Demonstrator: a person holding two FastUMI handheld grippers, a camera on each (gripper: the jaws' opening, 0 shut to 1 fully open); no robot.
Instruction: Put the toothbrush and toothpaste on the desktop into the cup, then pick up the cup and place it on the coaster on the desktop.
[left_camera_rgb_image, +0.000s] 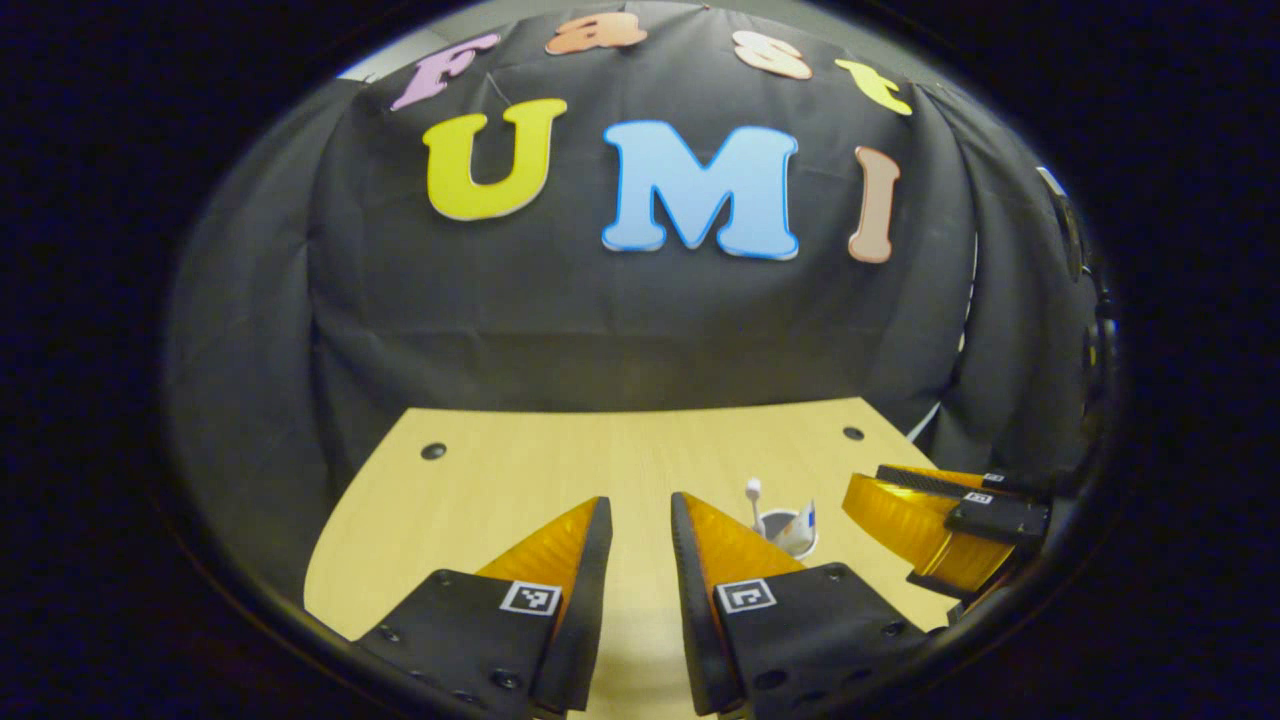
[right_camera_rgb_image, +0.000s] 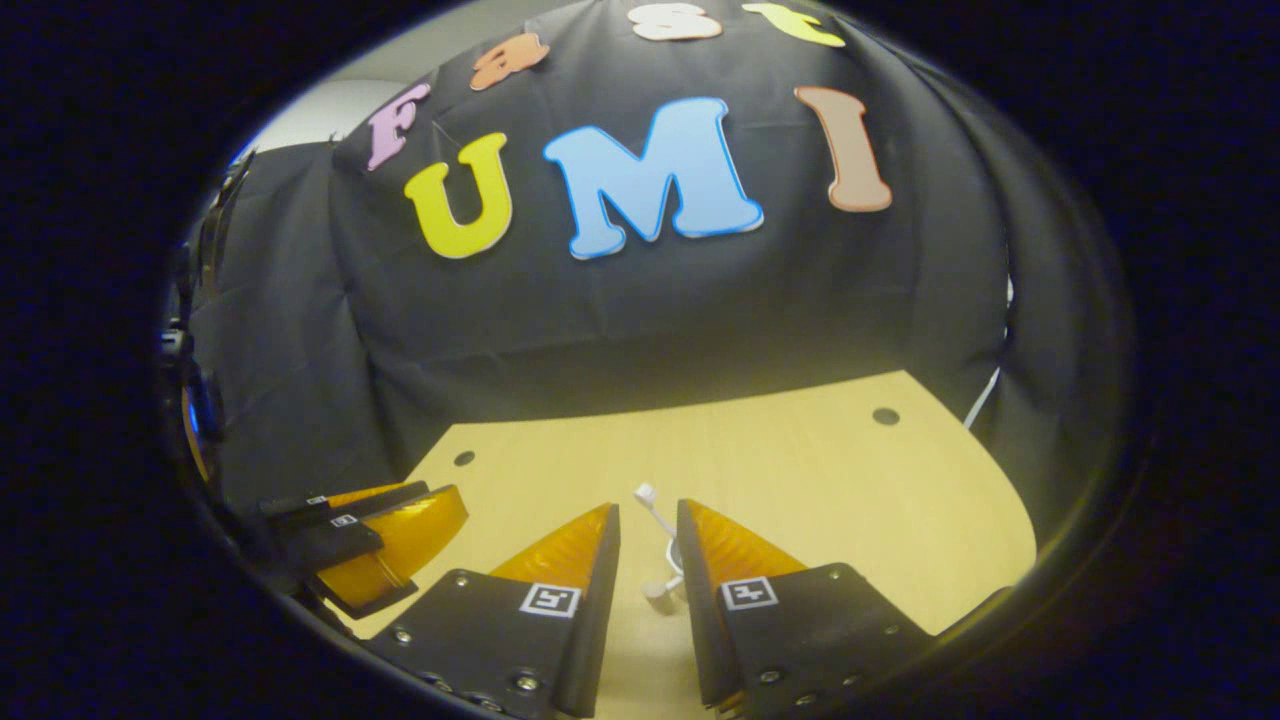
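Cup loaded, both tongs empty.
I see my left tongs (left_camera_rgb_image: 640, 515) and right tongs (right_camera_rgb_image: 648, 520) slightly parted above the table (left_camera_rgb_image: 520, 470); the toothbrush (left_camera_rgb_image: 754, 498) stands in the cup (left_camera_rgb_image: 795, 530).

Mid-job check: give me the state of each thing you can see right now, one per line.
cup: upright on the desktop, toothbrush and toothpaste inside.
toothbrush: standing in the cup, head up.
toothpaste: in the cup, leaning on the rim.
left gripper: open, holding nothing.
right gripper: open, holding nothing.
desktop: coaster not made out.
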